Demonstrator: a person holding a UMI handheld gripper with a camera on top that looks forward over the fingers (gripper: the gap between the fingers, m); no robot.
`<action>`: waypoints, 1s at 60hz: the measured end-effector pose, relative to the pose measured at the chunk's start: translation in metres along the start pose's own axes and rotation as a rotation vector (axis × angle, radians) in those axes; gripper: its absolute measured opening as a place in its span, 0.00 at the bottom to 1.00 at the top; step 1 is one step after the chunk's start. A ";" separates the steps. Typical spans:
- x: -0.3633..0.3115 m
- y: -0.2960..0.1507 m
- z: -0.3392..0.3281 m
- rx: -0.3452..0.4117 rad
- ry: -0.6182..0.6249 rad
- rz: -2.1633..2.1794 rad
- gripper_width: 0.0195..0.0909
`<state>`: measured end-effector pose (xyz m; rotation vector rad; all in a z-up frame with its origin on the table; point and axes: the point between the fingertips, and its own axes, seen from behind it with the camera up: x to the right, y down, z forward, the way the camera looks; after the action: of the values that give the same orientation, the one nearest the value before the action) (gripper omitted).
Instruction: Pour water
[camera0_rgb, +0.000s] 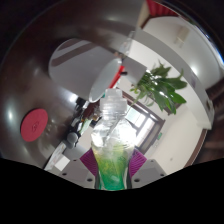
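Note:
A clear plastic bottle (110, 135) with a green label low on its body stands upright between my fingers. Its cap end reaches up toward the middle of the view. My gripper (111, 164) is shut on the bottle, and a purple pad (90, 160) presses against each side of the labelled part. The bottle is lifted off any surface and blocks what lies straight ahead. No cup or glass shows.
A green leafy plant (160, 88) stands beyond the bottle to the right, by a white sill. A round red disc (33, 124) lies far left. Small dark items (75, 128) sit just left of the bottle. A pale curved surface (85, 60) rises behind.

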<state>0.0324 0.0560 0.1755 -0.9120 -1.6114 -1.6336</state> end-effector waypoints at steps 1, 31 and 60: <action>0.002 0.001 -0.001 0.001 0.005 0.030 0.24; -0.006 0.014 -0.012 0.082 -0.272 1.781 0.26; -0.075 -0.018 -0.009 0.100 -0.317 2.091 0.26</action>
<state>0.0569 0.0459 0.1026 -1.7587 -0.1616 0.1115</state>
